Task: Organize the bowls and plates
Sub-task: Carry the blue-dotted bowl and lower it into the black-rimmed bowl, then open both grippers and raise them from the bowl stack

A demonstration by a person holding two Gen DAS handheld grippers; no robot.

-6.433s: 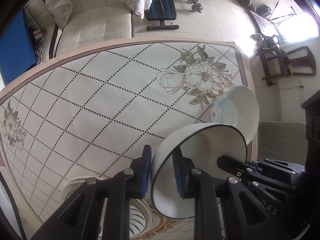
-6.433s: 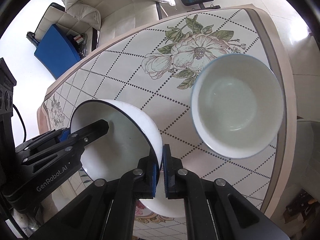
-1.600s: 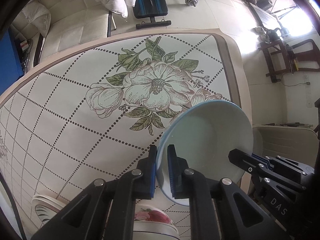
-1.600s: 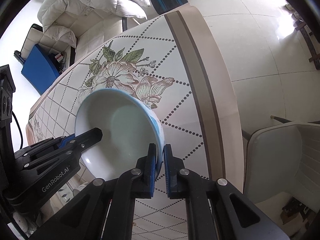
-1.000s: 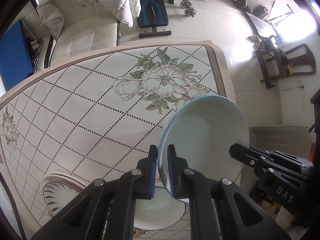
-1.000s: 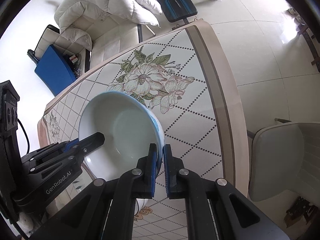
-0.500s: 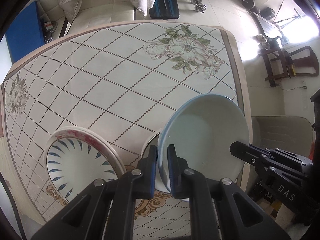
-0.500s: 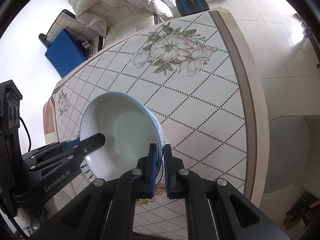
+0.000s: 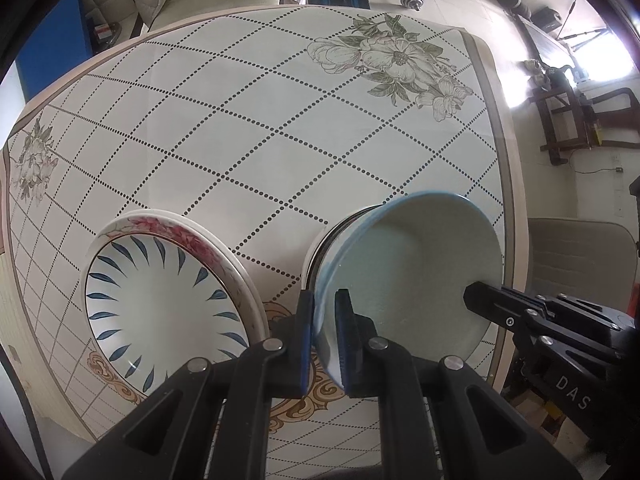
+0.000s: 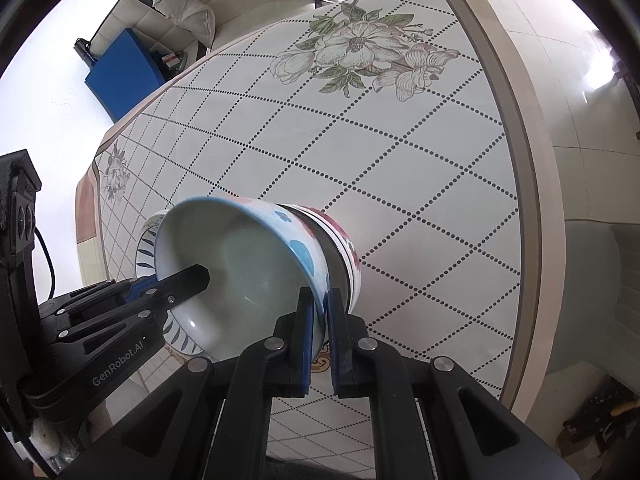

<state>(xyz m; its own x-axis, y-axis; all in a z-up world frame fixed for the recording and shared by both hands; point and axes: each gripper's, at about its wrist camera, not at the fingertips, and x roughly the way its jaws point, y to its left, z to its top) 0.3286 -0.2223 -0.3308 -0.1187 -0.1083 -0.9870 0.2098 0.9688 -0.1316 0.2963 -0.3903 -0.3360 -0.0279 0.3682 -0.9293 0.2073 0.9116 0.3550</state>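
Observation:
A pale blue bowl with blue dots on its outside is pinched at opposite rims by both grippers. My left gripper is shut on its left rim and my right gripper on its right rim. The bowl sits nested in a stack of bowls, one with a dark rim and one with red flowers. To the left lies a stack of plates, the top one white with blue leaf strokes.
The table wears a white cloth with dotted diamonds and flower prints. Its right edge runs close to the bowls. A grey chair seat stands beyond that edge, a sofa and weights lie past the far side.
Both grippers carried the blue bowl across the table toward its near side and lowered it into the bowl stack. The plate stack came into view on the left.

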